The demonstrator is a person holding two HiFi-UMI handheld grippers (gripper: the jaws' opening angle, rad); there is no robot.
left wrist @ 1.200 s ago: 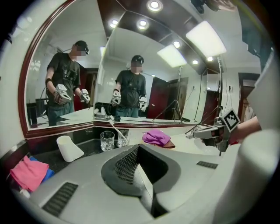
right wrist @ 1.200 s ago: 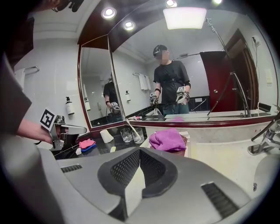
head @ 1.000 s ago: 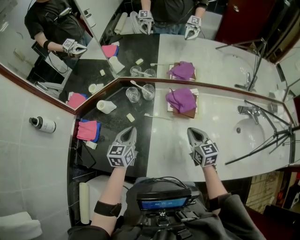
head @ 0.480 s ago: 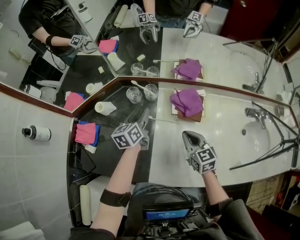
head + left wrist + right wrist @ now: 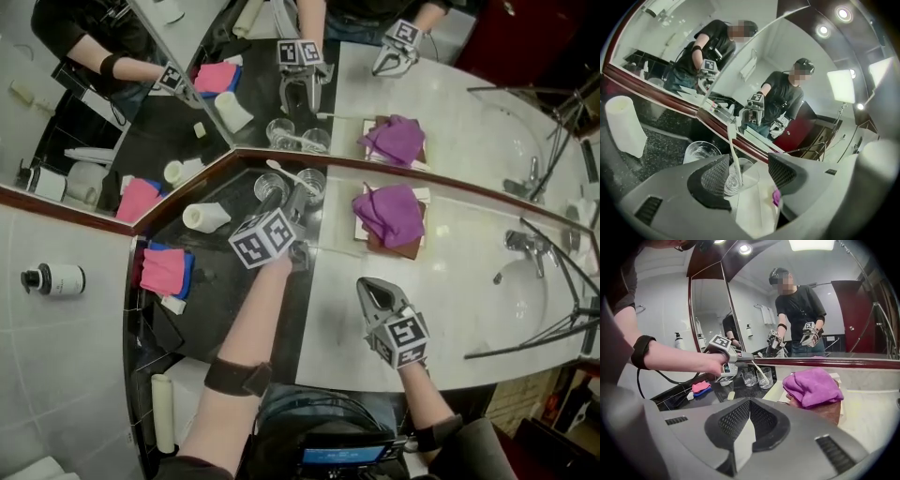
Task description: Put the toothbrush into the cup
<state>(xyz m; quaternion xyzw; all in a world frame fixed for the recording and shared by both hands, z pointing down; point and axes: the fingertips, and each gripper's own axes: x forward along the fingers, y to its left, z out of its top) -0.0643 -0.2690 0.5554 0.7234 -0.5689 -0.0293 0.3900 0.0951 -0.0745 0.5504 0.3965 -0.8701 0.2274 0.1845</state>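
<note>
White toothbrush (image 5: 732,152) stands leaning in the clear glass cup (image 5: 743,178), head up, close to the mirror's edge. The left gripper (image 5: 748,158) frames that cup between jaws that have just been opening; they are spread wide and apparently touch nothing. A second glass (image 5: 700,152) sits just beside. The right gripper (image 5: 750,400), clenched and empty, hovers over the pale counter (image 5: 872,413).

The toothbrush (image 5: 732,150) is white, and the cup (image 5: 745,180) and the second glass (image 5: 701,152) to its left are clear. The counter (image 5: 220,281) is speckled black on the left and white marble on the right. A purple cloth (image 5: 389,208) lies on a brown tray (image 5: 398,248). At the left a pink cloth (image 5: 157,270) covers a blue cloth (image 5: 188,272). The left gripper (image 5: 749,161) and right gripper (image 5: 749,401) are grey, with black mesh pads (image 5: 733,420) and black-and-white square markers. The mirror frame (image 5: 469,187) is dark red
</note>
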